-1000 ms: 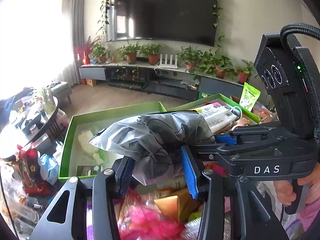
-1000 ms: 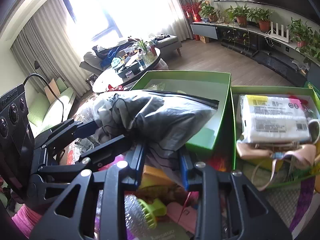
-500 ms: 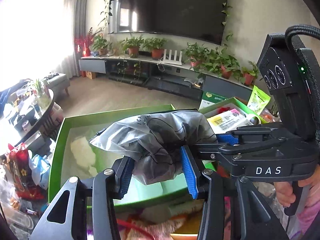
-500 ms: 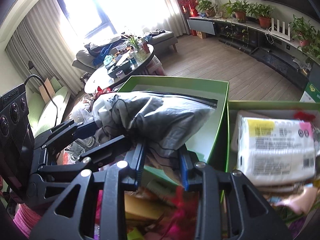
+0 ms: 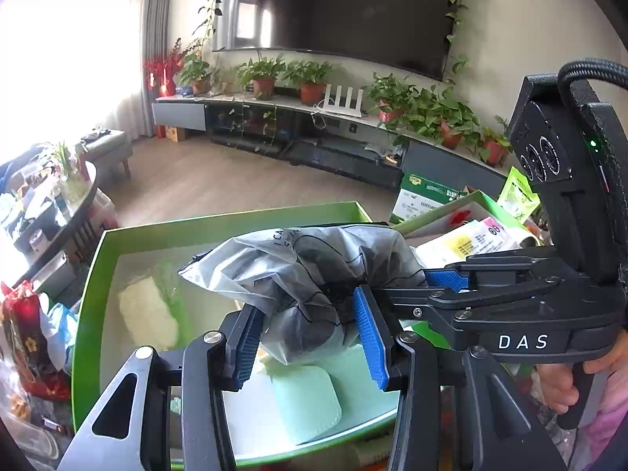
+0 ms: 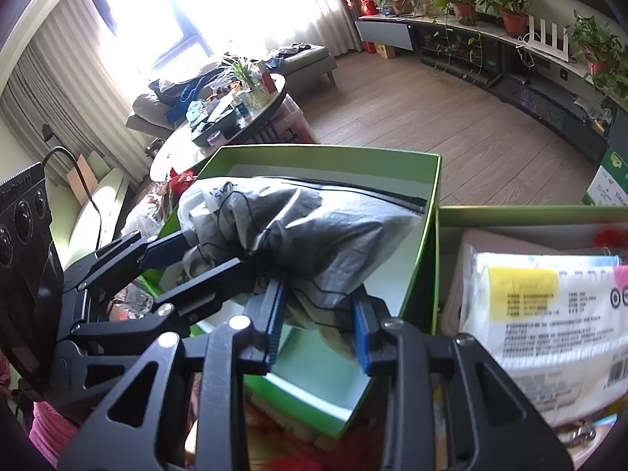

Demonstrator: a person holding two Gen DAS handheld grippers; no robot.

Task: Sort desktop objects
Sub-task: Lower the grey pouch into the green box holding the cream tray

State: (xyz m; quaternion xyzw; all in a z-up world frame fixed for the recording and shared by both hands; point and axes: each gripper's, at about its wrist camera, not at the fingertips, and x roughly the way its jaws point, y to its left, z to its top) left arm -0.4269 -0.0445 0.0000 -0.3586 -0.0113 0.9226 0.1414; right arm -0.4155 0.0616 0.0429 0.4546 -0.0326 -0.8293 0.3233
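A grey translucent zip bag [image 5: 310, 271] with dark contents hangs over the open green box [image 5: 90, 286]. My left gripper [image 5: 308, 337] is shut on the bag's lower end, blue pads pressing both sides. My right gripper [image 6: 318, 322] is shut on the same bag [image 6: 298, 235] from the other side; it also shows in the left wrist view as the black gripper [image 5: 443, 278] reaching in from the right. Inside the green box [image 6: 429, 243] lie a white soft item [image 5: 147, 314] and a pale green pad [image 5: 306, 404].
A second green box [image 6: 510, 212] at the right holds a white printed package [image 6: 549, 306]. Colourful clutter lies under the grippers and left of the box, including a red packet [image 5: 23, 337]. A round table [image 6: 219, 117], TV bench with plants [image 5: 314, 90] and wooden floor lie beyond.
Both grippers have carried the bag forward and a little down, from above the clutter to over the green box. The grip on the bag is unchanged.
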